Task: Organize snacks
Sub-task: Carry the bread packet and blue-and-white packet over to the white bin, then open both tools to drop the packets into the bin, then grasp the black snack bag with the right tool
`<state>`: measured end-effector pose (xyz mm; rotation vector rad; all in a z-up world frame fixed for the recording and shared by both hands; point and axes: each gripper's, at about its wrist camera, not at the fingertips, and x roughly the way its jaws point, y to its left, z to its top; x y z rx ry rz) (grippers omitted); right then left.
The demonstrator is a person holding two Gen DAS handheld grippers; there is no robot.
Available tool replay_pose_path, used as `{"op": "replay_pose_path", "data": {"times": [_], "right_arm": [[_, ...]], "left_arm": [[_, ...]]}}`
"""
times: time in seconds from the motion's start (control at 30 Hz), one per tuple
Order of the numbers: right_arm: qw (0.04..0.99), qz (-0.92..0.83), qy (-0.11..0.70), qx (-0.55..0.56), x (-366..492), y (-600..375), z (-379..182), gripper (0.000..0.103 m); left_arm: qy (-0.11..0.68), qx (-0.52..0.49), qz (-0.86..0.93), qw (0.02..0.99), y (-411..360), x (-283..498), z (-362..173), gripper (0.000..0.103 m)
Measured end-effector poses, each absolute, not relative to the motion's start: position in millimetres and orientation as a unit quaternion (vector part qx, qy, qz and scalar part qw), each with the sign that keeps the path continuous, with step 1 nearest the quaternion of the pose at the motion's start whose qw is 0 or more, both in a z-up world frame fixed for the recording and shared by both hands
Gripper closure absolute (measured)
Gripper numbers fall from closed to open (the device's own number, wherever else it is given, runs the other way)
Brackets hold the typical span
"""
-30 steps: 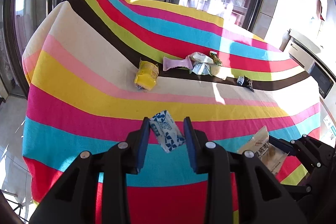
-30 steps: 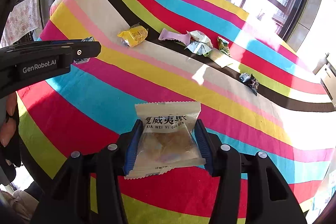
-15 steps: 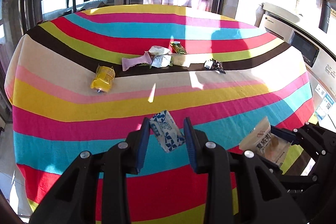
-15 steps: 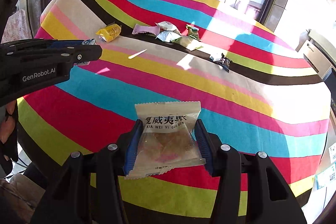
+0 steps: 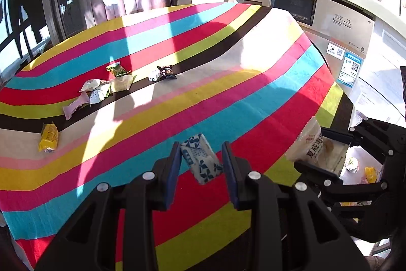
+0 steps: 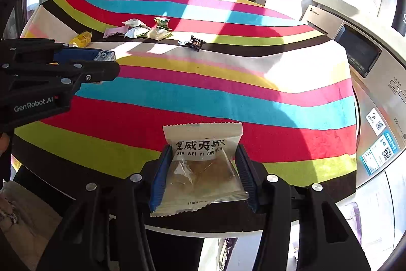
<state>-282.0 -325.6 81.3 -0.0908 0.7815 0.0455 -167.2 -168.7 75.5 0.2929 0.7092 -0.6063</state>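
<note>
- Left wrist view: my left gripper [image 5: 201, 161] keeps its jaws narrow on the blue-and-white snack packet [image 5: 200, 158]. A second ago the snack pile sat straight ahead; now the striped surface [image 5: 157, 103] has slid left and a washing machine [image 5: 327, 24] fills the right. A white bin [image 5: 360, 166] with packets inside appears past the surface's edge, so I judge I am swinging toward the drop-off.
- Right wrist view: my right gripper [image 6: 201, 169] holds the clear nut pastry packet [image 6: 201, 166] between half-spread jaws, grip unchanged. The leftover snacks [image 6: 149, 29] have receded to the far side, still to be collected.
</note>
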Motion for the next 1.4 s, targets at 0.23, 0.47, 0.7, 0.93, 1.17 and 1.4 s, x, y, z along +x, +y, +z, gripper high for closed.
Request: {"op": "replay_pose_path", "data": {"times": [0.23, 0.47, 0.7, 0.93, 1.17, 1.4], "right_arm": [[0.917, -0.055, 0.393, 0.042, -353.0, -417.4, 63.3, 0.053], [0.870, -0.158, 0.457, 0.098, -407.7, -483.1, 15.6, 0.052], [0.848, -0.211, 0.469, 0.129, -418.8, -504.7, 7.1, 0.030], [0.879, -0.105, 0.453, 0.107, -359.3, -444.6, 23.0, 0.028], [0.897, 0.038, 0.436, 0.062, -258.4, -346.7, 42.2, 0.022], [0.889, 0.078, 0.442, 0.088, -135.4, -296.3, 46.2, 0.017]], "left_arm": [[0.353, 0.174, -0.431, 0.812, -256.4, -214.8, 68.0, 0.070], [0.366, 0.199, -0.547, 0.726, -330.9, -262.2, 52.3, 0.070], [0.353, 0.212, -0.594, 0.691, -336.2, -287.2, 41.8, 0.014], [0.333, 0.187, -0.425, 0.820, -245.8, -187.7, 54.3, 0.007], [0.355, 0.108, -0.165, 0.914, -90.7, -74.8, 44.6, 0.002], [0.372, 0.061, -0.032, 0.926, 14.3, -4.1, 25.8, 0.002]]}}
